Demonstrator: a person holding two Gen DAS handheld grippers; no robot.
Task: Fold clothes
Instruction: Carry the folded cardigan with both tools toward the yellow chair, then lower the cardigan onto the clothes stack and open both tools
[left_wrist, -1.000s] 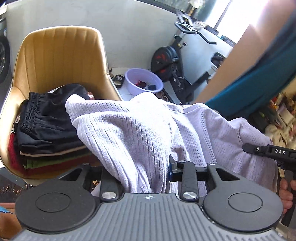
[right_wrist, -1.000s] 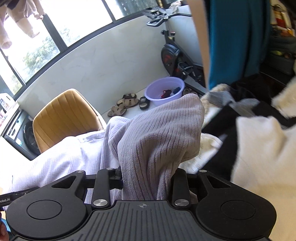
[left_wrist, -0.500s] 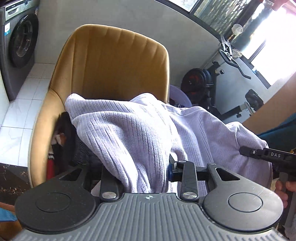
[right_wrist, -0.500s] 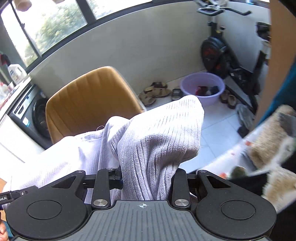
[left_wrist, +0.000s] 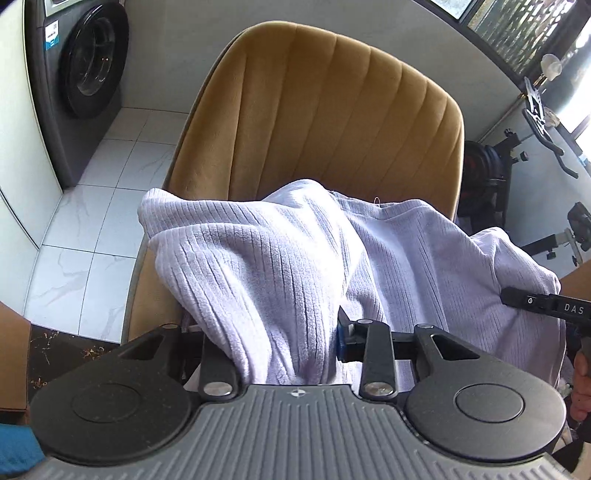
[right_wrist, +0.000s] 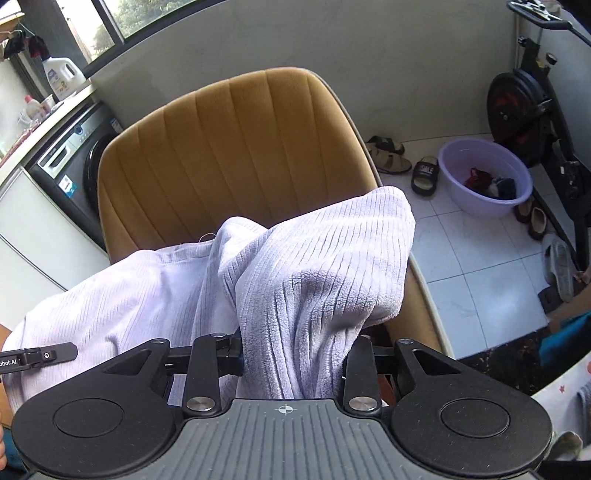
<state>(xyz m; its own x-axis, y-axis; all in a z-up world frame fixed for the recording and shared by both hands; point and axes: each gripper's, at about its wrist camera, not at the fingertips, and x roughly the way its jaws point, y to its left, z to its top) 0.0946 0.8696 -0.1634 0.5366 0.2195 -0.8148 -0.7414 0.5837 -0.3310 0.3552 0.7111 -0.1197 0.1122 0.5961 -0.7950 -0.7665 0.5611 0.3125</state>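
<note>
Both of our grippers are clamped on the same lilac ribbed garment (left_wrist: 280, 266). Our left gripper (left_wrist: 284, 354) has its jaws drawn in around a thick bunch of the fleecy cloth, which fills the gap between them and spills forward over the jaws. Our right gripper (right_wrist: 291, 362) does the same at the other end: its jaws are part closed and pressed into a bundled fold of the same cloth.

From the left wrist view we see the garment stretched sideways from our left grip toward the right edge of the picture, where the black tip of the right gripper (left_wrist: 535, 304) pokes into the fabric, with a hand (left_wrist: 581, 384) partly visible below it. From the right wrist view the cloth (right_wrist: 314, 280) runs the opposite way, off toward the left edge, where the left gripper's black tip (right_wrist: 40, 356) shows. So the long axis of the folded garment lies across between our two hands, roughly level, with a blunt folded corner sticking up and forward past each grip.

We hold it in front of a mustard upholstered chair (left_wrist: 325, 122), its ribbed back rising behind the cloth; the seat is hidden by the garment, and we cannot tell whether the cloth rests on it.
</note>
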